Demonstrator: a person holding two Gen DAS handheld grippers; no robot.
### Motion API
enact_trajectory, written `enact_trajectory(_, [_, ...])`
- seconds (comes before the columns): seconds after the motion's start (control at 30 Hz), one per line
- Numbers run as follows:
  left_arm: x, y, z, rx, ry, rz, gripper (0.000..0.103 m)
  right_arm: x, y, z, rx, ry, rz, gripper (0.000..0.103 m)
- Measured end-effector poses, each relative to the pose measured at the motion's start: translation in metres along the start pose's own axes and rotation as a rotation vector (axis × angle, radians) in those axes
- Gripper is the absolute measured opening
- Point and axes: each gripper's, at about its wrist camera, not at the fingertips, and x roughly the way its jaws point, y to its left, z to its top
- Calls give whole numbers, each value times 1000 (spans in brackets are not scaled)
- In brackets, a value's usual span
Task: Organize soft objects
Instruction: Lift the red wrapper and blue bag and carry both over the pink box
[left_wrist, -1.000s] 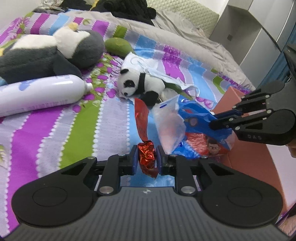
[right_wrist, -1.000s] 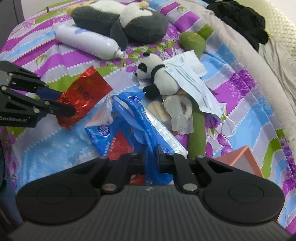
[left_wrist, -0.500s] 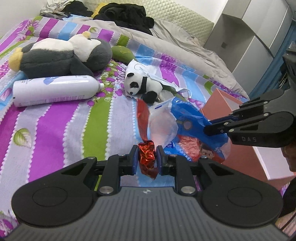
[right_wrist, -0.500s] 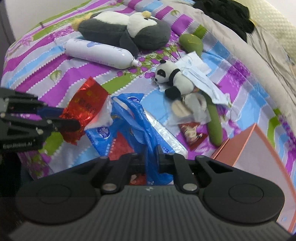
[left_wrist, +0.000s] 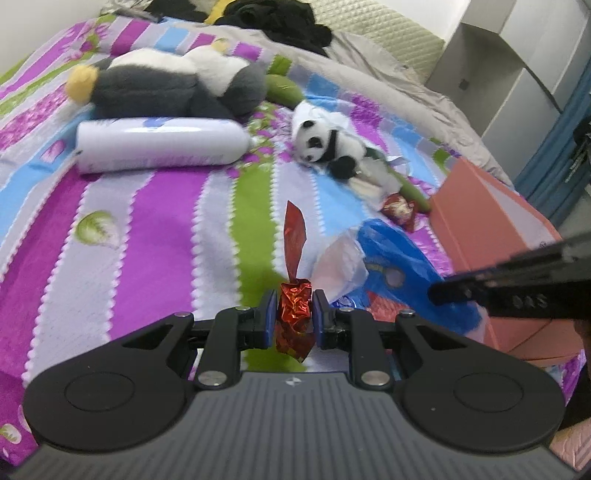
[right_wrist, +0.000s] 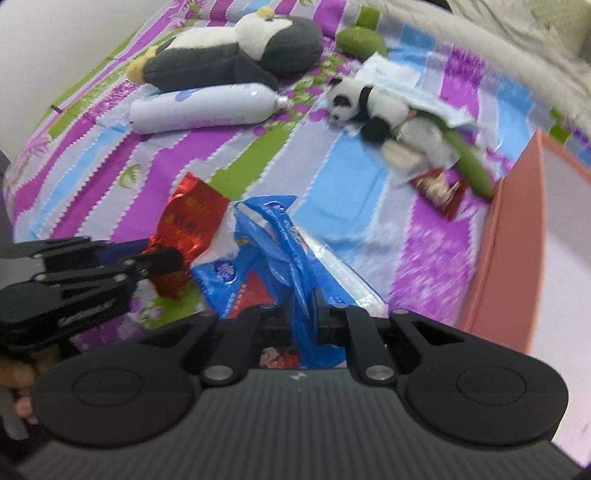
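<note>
Holding two wrappers over the striped bedspread (left_wrist: 159, 229), one per gripper. Everything below is placed relative to the orange box (left_wrist: 480, 221).

Farthest left of the box: big grey-and-white plush (left_wrist: 177, 85), lying on its side, with the white bottle (left_wrist: 159, 146) just in front of it, also on its side. Between those and the box, the small panda plush (left_wrist: 328, 144) lies on the spread, with a green plush piece (left_wrist: 413, 192) running from it toward the box corner. A small red snack packet (left_wrist: 399, 210) lies just beside the box's near corner.

Our left gripper (left_wrist: 294, 314) sits well left of the box, jaws narrowed onto the red foil wrapper (left_wrist: 294, 310); pads press it on both sides, and its free end stands up above the fingers.

Our right gripper (right_wrist: 301, 314) is nearest the box, jaws almost fully closed on the blue plastic bag (right_wrist: 273, 236). The bag bunches up between the two grippers, touching the red foil; white plastic (left_wrist: 340, 262) shows at that edge. Both views are slightly blurred.
</note>
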Motion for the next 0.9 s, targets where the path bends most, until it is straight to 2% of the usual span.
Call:
enact_trajectory(0.17, [1, 11, -2, -15, 13, 1, 24, 4, 10, -11, 0, -24, 34, 17])
enact_trajectory(0.27, [1, 12, -2, -16, 10, -1, 24, 6, 9, -13, -11, -40, 30, 36])
enact_trajectory(0.33, [2, 12, -3, -12, 12, -2, 24, 6, 7, -15, -19, -61, 48, 53])
enact_trajectory(0.4, [2, 11, -3, -9, 12, -4, 24, 8, 5, -17, -34, -94, 41, 58])
enact_trajectory(0.63, [0, 13, -7, -12, 10, -5, 24, 29, 6, -16, -115, -159, -25, 58])
enact_trajectory(0.8, [0, 14, -7, -16, 7, -2, 24, 48, 4, -17, -94, -115, 22, 56])
enact_trajectory(0.87, [1, 14, -7, -16, 5, -1, 24, 53, 2, -19, -53, -87, 33, 52])
enact_trajectory(0.9, [1, 15, -7, -17, 4, 0, 24, 53, 1, -20, -30, -83, 38, 43])
